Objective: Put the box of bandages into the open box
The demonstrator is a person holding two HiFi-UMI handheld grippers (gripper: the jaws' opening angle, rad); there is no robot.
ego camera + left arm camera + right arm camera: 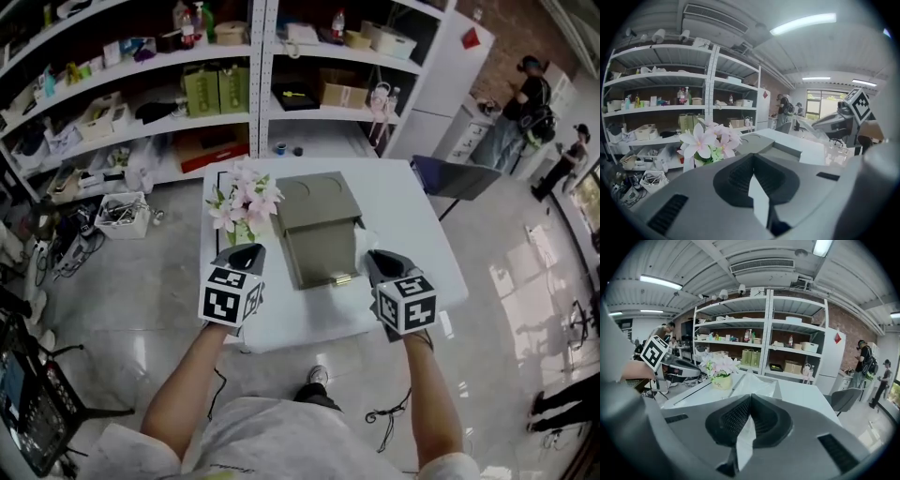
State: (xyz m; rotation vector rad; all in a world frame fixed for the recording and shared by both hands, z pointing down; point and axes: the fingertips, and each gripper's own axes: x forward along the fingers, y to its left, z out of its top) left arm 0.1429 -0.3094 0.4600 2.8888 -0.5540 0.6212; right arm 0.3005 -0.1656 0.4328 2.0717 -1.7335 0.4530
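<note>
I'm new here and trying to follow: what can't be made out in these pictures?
Box of bandages: shows in no view, so where it lies cannot be told.
Grey box: its inside is unreadable in the head view; in both gripper views the tongs' own bodies cover its near part.
Table front corners: hidden in the head view under the left tongs and right tongs.
Labels on the shelves: too small everywhere.

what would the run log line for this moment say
left gripper: shut, empty | right gripper: shut, empty | grey-green box: on table, beside flowers | bandage box: not in view
</note>
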